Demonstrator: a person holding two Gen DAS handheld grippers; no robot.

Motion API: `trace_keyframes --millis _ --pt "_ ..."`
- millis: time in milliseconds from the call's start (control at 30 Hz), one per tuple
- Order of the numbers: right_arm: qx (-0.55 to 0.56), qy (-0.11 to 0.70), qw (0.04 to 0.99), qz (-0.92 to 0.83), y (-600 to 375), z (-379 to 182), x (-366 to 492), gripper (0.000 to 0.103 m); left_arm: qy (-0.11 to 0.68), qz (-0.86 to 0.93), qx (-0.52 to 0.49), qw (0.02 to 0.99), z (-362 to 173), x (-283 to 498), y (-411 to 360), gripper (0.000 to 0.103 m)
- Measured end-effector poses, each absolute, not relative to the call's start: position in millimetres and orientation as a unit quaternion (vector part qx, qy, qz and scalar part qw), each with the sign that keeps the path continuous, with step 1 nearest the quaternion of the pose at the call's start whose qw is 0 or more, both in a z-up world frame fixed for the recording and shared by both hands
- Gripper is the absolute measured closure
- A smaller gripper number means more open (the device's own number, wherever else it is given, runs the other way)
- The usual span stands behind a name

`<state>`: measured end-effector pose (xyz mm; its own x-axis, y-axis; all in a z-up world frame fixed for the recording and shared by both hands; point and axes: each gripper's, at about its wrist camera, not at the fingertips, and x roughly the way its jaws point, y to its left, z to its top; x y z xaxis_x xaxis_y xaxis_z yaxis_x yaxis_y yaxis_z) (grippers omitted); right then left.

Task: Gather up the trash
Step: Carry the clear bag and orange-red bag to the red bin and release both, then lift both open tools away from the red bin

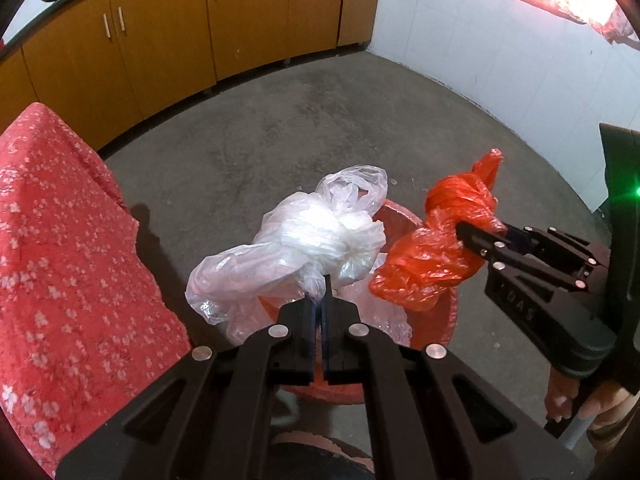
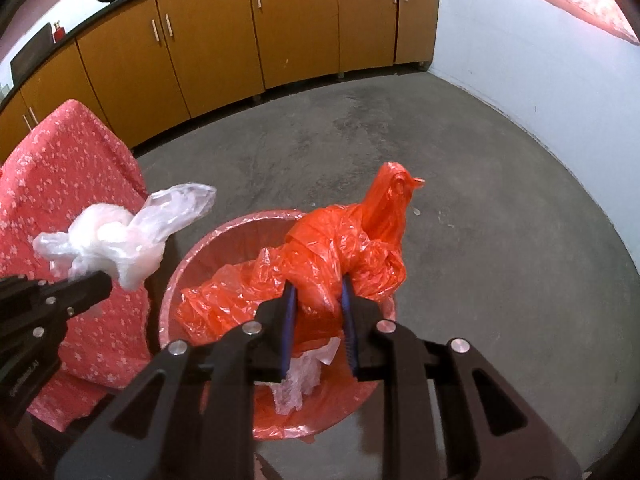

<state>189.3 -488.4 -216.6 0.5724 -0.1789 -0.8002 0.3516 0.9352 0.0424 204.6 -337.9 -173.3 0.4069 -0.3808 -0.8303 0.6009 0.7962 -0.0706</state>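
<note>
your left gripper (image 1: 319, 280) pinches the clear bag (image 1: 304, 248) at its neck, jaws closed. your right gripper (image 2: 319, 288) clamps the orange bag (image 2: 344, 248) between its pads. both hang above the red bin's rim (image 2: 224, 228). bare concrete floor (image 2: 400, 128) lies beyond; the floral cloth (image 2: 60, 184) crowds the left side.

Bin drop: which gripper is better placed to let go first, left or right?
Probably right. The right gripper holds the orange bag directly above the lined bin. The left gripper holds its clear bag nearer the bin's edge, beside the floral cloth.
</note>
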Motion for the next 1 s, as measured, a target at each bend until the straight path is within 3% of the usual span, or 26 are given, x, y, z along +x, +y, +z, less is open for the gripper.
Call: trace_keyframes --millis 567,667,800,1000 --pt "0.112 0.426 0.884 -0.155 -494 -214 178 0.064 0.472 -0.304 0.095 0.822 -178 213 -340 0.098" --pt "0.108 0.420 0.887 -0.160 -492 -209 177 0.056 0.470 -0.307 0.084 0.823 -174 213 -335 0.097" --pt "0.103 0.412 0.892 -0.158 -487 -198 176 0.054 0.467 -0.306 0.077 0.826 -170 212 -333 0.066" --pt "0.095 0.407 0.894 -0.161 -485 -188 174 0.054 0.460 -0.319 0.059 0.826 -161 210 -329 0.065"
